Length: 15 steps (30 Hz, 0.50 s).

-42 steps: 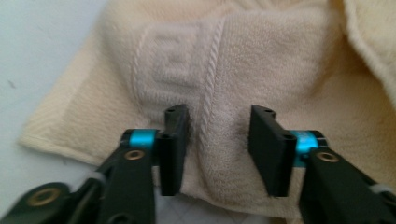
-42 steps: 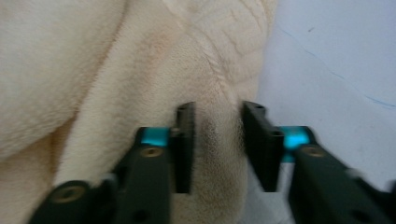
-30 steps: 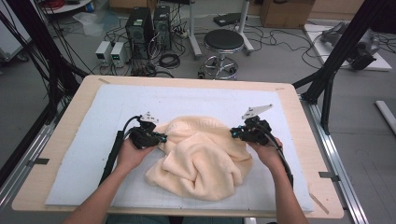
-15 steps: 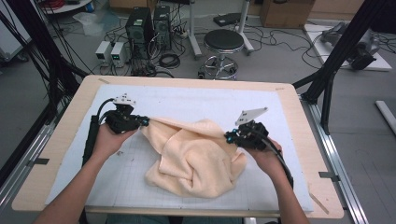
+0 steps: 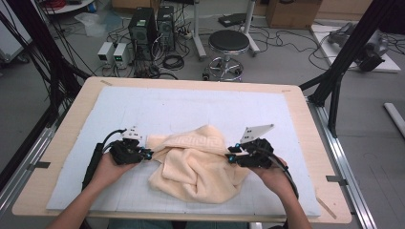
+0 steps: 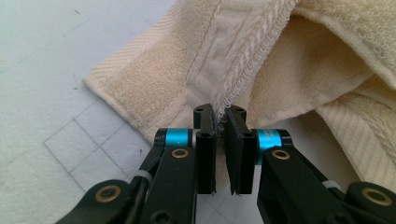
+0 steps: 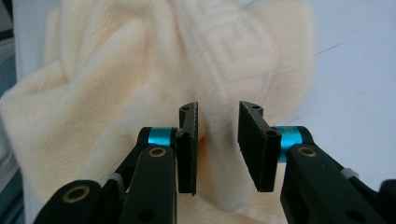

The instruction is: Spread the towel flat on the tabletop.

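Note:
A cream towel (image 5: 196, 162) lies bunched on the white gridded mat (image 5: 191, 105), its patterned band facing the far side. My left gripper (image 5: 149, 155) is at the towel's left end. In the left gripper view the left gripper (image 6: 220, 116) is shut on the stitched hem of the towel (image 6: 303, 60), and one flat corner lies out on the mat. My right gripper (image 5: 229, 156) is at the towel's right side. Its jaws have just been opening: in the right gripper view the right gripper (image 7: 218, 116) stands parted, a blurred fold of towel (image 7: 116, 93) loose between the pads.
The mat covers a wooden table (image 5: 305, 124) with bare mat left, right and beyond the towel. Black frame posts (image 5: 334, 81) rise at the table's sides. A stool (image 5: 229, 43), computer cases (image 5: 153, 28) and cables sit on the floor behind.
The left gripper drew the towel's left end outward, then came back toward the near edge. The right gripper shifted nearer and its jaws parted. The towel is spread wider to the left.

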Motion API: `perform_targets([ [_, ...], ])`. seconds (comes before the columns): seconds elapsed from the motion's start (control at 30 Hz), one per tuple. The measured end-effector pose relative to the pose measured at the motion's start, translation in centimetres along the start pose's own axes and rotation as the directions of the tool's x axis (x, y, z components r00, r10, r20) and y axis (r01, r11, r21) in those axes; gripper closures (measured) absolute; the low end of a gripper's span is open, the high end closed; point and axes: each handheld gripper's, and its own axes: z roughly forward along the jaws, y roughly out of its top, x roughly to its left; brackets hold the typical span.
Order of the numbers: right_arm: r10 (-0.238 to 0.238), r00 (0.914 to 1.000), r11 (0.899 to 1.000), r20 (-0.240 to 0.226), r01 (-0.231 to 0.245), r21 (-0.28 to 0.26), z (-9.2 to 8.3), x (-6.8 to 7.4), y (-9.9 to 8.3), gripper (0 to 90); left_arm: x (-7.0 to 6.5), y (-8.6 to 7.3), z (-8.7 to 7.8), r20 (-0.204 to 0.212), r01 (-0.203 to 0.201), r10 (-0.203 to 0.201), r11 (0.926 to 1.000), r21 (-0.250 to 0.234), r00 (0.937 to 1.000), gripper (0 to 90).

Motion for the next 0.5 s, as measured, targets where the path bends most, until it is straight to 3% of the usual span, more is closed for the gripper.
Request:
perform_targets([
  [0.03,0.028,0.9996,0.998,0.006,-0.028,-0.052,-0.7,-1.0,0.5,68.3,0.1,0.0,0.0,0.001,0.004,-0.004,1.0000,-0.002,1.0000,82.6],
  [0.07,0.028,0.9996,0.998,0.006,-0.028,-0.052,-0.7,-1.0,0.5,68.3,0.1,0.0,0.0,-0.006,0.008,-0.008,1.0000,-0.003,0.9999,82.6],
  [0.1,0.050,0.9984,0.995,0.027,-0.048,-0.086,-1.0,-2.1,0.7,69.7,0.2,-0.1,0.0,-0.004,0.007,-0.007,1.0000,-0.004,1.0000,82.8],
  [0.17,0.065,0.9972,0.994,0.035,-0.062,-0.086,-0.9,-2.7,0.7,70.7,0.3,0.0,0.0,-0.023,0.001,-0.001,1.0000,-0.002,0.9997,83.3],
  [0.27,0.136,0.9907,0.990,0.009,-0.136,-0.040,0.8,-4.0,0.2,69.4,0.6,0.0,-0.3,-0.062,0.000,0.000,1.0000,-0.006,0.9981,84.6],
  [0.33,0.154,0.9876,0.988,-0.028,-0.154,0.015,2.4,-3.9,0.2,64.0,1.0,0.0,-0.7,-0.088,0.006,-0.006,0.9999,-0.009,0.9961,85.0],
  [0.37,0.132,0.9905,0.991,-0.039,-0.130,0.041,3.9,-3.2,0.5,60.9,1.3,-0.1,-0.9,-0.102,0.014,-0.015,0.9998,-0.013,0.9947,85.2],
  [0.43,0.129,0.9905,0.991,-0.049,-0.127,0.047,4.5,-2.8,0.8,58.9,1.7,-0.2,-1.3,-0.131,0.026,-0.028,0.9995,-0.015,0.9910,85.3],
  [0.5,0.115,0.9916,0.992,-0.060,-0.111,0.063,6.1,-2.0,1.4,56.6,2.1,-0.5,-1.7,-0.132,0.036,-0.037,0.9993,-0.014,0.9905,85.3],
])
